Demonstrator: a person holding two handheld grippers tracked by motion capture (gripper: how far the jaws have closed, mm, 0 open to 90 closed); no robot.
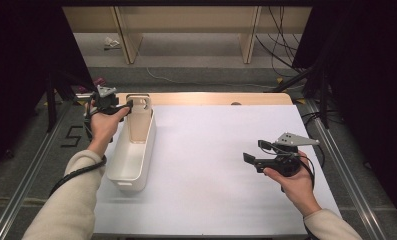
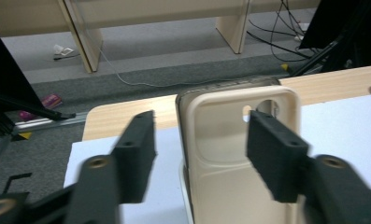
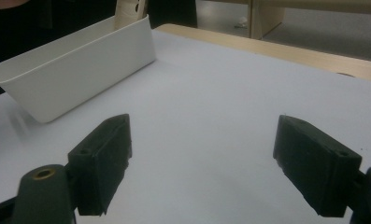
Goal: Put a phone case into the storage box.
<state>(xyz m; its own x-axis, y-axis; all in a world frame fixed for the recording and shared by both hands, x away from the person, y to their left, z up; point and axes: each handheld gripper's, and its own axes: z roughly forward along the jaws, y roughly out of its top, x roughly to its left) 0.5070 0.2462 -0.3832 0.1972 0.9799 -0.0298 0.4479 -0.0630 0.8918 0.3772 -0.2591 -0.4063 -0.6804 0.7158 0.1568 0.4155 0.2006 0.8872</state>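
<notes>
A long white bin point(image 1: 131, 167) lies along the left side of the white sheet and also appears in the right gripper view point(image 3: 80, 70). A cream plastic insert point(image 1: 139, 125) with a round hole stands upright at the bin's far end. My left gripper point(image 1: 127, 107) is at that far end, open, its jaws point(image 2: 202, 154) straddling the left wall of the cream insert point(image 2: 220, 140) without closing on it. My right gripper point(image 1: 256, 151) hovers over the right part of the sheet, open and holding nothing point(image 3: 202, 158), pointing toward the bin.
The white sheet point(image 1: 211, 145) covers a wooden table point(image 1: 211, 98). Beyond it are wooden shelf legs point(image 1: 127, 40), floor cables point(image 1: 281, 45) and dark stands point(image 1: 51, 95) at both sides. Metal rails point(image 1: 26, 175) run along the table's flanks.
</notes>
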